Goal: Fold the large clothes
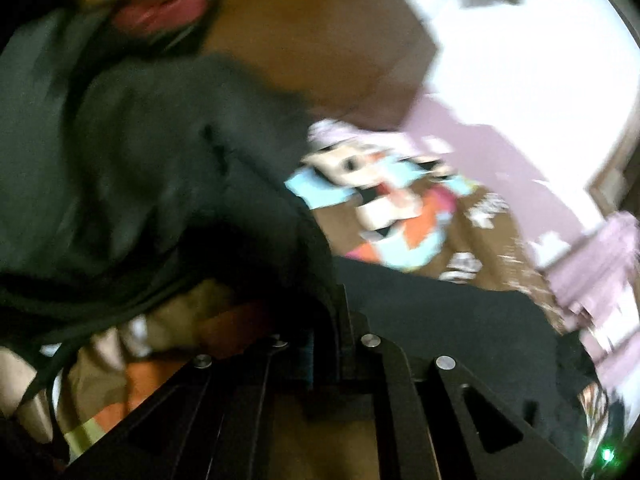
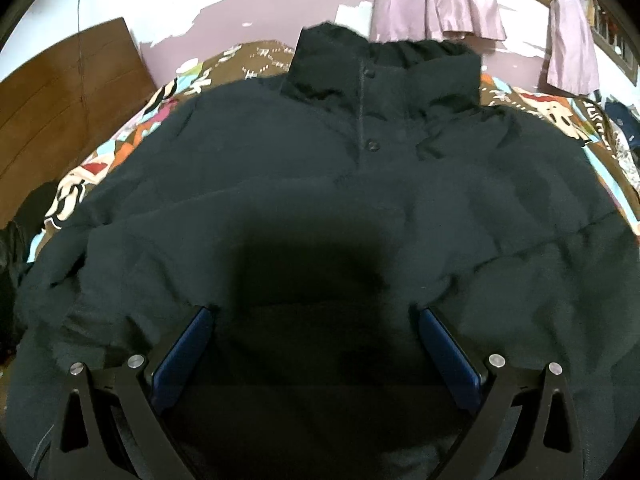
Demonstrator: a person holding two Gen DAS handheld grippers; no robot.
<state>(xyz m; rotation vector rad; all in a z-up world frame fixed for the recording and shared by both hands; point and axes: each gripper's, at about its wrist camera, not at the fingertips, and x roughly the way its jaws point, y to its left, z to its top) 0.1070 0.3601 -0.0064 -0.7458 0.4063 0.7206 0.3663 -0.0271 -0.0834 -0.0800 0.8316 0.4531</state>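
A large black jacket [image 2: 320,184] with a stand-up collar and snap buttons lies spread front-up on a patterned bedspread [image 2: 132,136]. My right gripper [image 2: 316,316] is open, its blue pads [image 2: 188,348] resting wide apart on the jacket's lower front. In the blurred left wrist view, my left gripper [image 1: 324,320] is shut on a bunched fold of the black jacket [image 1: 168,168], which hangs lifted above the bedspread [image 1: 400,216].
A brown wooden headboard [image 2: 68,96] stands at the left of the bed. Pink curtains [image 2: 436,0] hang on the far wall. Dark items [image 2: 24,216] lie at the bed's left edge. The bed's right edge [image 2: 612,148] holds more cloth.
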